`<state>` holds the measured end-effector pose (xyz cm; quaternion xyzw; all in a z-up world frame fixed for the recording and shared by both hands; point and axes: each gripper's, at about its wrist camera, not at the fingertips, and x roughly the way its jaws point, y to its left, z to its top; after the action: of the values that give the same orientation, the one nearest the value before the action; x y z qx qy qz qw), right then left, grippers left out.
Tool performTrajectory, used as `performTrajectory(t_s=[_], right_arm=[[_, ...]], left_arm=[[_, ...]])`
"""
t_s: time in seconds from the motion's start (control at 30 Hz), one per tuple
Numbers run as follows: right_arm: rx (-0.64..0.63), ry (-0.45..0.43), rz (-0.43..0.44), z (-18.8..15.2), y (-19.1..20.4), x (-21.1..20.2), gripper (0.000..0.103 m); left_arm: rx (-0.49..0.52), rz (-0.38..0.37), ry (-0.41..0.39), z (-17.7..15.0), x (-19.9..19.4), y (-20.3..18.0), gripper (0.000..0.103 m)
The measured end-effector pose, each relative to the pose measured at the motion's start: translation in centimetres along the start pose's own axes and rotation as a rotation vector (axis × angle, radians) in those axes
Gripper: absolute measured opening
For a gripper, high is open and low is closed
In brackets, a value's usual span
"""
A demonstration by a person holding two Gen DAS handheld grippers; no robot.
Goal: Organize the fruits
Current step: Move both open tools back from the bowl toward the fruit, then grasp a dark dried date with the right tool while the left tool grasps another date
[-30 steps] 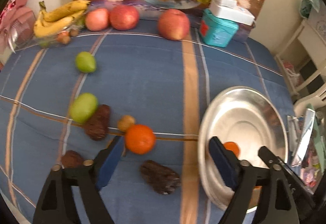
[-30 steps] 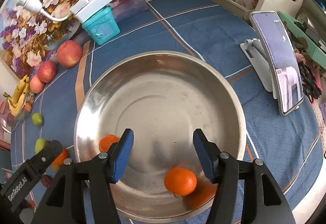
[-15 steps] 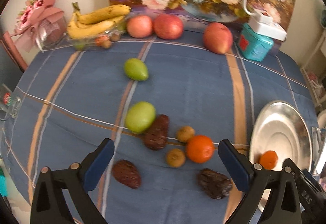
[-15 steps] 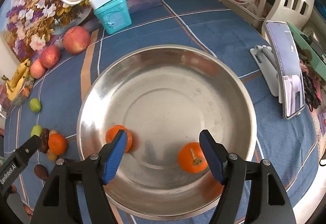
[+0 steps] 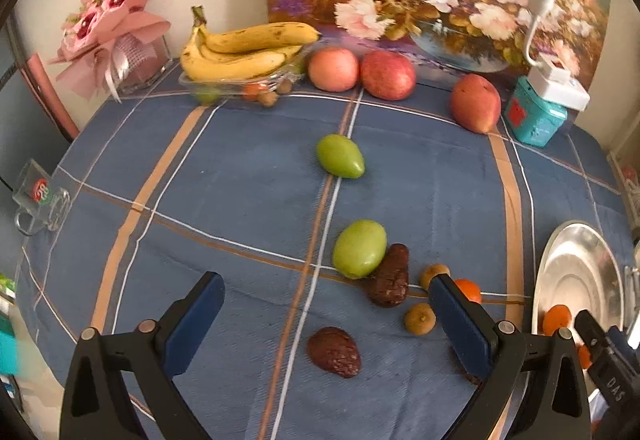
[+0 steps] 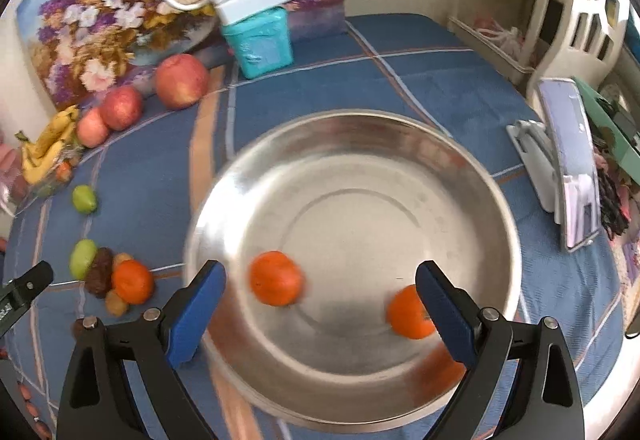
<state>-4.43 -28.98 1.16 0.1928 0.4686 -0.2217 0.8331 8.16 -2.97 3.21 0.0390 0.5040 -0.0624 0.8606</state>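
Left wrist view: left gripper (image 5: 326,304) stood wide open, holding nothing, above the blue cloth (image 5: 240,167). One date (image 5: 334,352) lay between the pads. At 1 o'clock from it sat a green fruit (image 5: 360,254) touching a second date (image 5: 390,276); two small brown fruits (image 5: 419,319) and an orange (image 5: 468,290), partly hidden by the right pad, lay beside them. Another green fruit (image 5: 340,155) lay at 12 o'clock; bananas (image 5: 244,49) and apples (image 5: 387,75) stood far back. Bowl (image 5: 576,272) at 3 o'clock.

Right wrist view: right gripper (image 6: 320,294) hung wide open, empty, over the bowl (image 6: 360,143). Two oranges (image 6: 276,284) lay inside, the second at 4 o'clock against the right pad. Loose fruit sat at 9 o'clock.
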Motion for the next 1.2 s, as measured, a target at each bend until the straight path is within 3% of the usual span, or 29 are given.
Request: performTrajectory(t_s=[0.27, 0.5, 0.77, 0.93, 1.2], right_arm=[[-0.120, -0.015, 0.150, -0.6, 5.0, -1.1, 0.096], [-0.267, 0.033, 0.298, -2.6, 10.2, -1.5, 0.096], [-0.380, 0.100, 0.246, -4.1, 12.5, 0.5, 0.095], [-0.399, 0.122, 0.213, -4.4, 12.3, 1.4, 0.077], [-0.450, 0.137, 0.166, -5.1, 12.6, 2.1, 0.064]], left_arm=[[-0.070, -0.042, -0.005, 0.2, -0.9, 2.6, 0.103], [-0.143, -0.087, 0.042, -0.1, -0.1, 3.7, 0.103], [-0.169, -0.132, 0.172, -1.4, 3.3, 2.5, 0.103], [-0.187, -0.192, 0.262, -2.6, 5.4, 1.4, 0.100], [-0.187, -0.182, 0.315, -3.4, 6.7, 0.4, 0.075]])
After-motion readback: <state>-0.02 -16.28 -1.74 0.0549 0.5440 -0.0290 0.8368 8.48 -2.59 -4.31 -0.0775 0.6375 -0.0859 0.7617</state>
